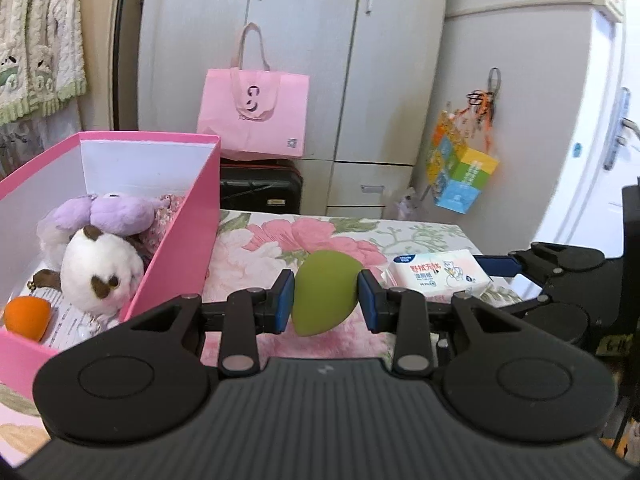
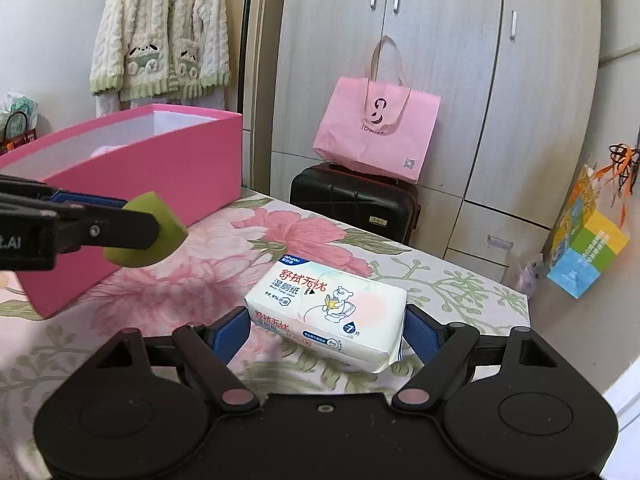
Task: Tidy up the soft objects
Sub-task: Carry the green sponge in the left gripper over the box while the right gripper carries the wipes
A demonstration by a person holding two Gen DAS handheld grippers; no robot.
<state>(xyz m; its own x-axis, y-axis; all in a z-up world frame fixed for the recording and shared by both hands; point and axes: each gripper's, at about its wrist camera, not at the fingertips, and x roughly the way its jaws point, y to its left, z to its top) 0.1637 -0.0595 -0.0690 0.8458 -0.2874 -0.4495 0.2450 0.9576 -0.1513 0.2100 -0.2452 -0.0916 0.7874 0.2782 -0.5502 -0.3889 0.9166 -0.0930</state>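
Pink box (image 1: 172, 240) with plushies on the left of the floral bedspread (image 1: 256, 248), left gripper (image 1: 326, 294) pinching a green sponge (image 1: 324, 292), right gripper (image 2: 326, 332) clamping the wipes pack (image 2: 326, 312); wardrobe (image 1: 304, 40) behind.

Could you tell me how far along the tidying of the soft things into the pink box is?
Already in the pink box: a white plush, a purple plush and an orange ball. In hand: the left gripper clamps a green sponge, and the right gripper holds the wipes pack above the bedspread. Left: dropping both into the box.
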